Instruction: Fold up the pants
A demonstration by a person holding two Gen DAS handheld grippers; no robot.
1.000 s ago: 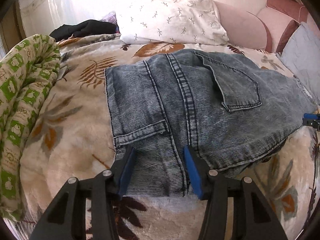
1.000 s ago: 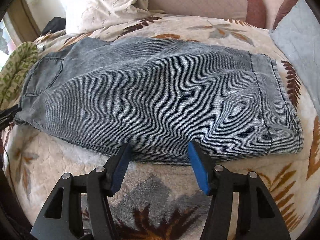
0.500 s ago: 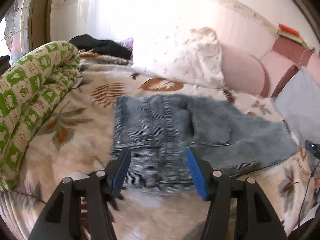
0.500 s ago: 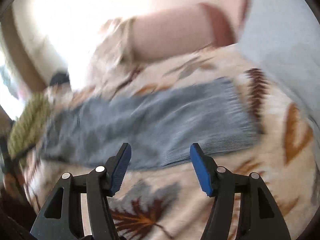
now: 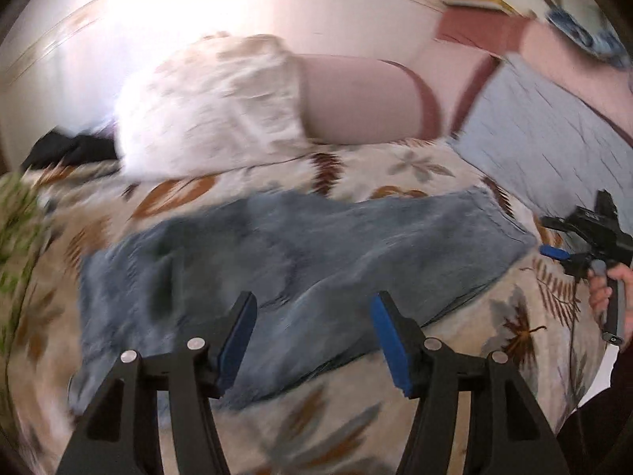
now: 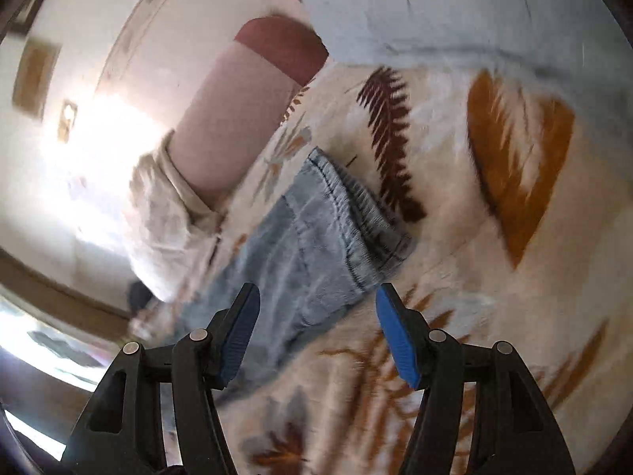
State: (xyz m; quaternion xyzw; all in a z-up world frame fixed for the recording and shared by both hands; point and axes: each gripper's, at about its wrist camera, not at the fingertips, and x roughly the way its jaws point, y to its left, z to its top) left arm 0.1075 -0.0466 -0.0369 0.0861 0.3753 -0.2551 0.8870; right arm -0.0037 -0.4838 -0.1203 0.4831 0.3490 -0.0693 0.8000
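You held both grippers off the jeans (image 5: 300, 261), which lay folded lengthwise flat on the bedspread (image 5: 395, 170): left gripper (image 5: 312, 340) empty with jaws opening, right gripper (image 6: 316, 332) agape and empty near the hem (image 6: 356, 213), probably to regrasp for the next fold.

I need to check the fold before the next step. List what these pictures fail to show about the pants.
- Left wrist view: the pants are smeared by motion blur, so seams, pockets and fold lines cannot be read.
- Right wrist view: only the hem end is sharp; the rest of the pants runs behind the left finger.
- Left wrist view: the dark clothing behind the pillow is too blurred to identify.
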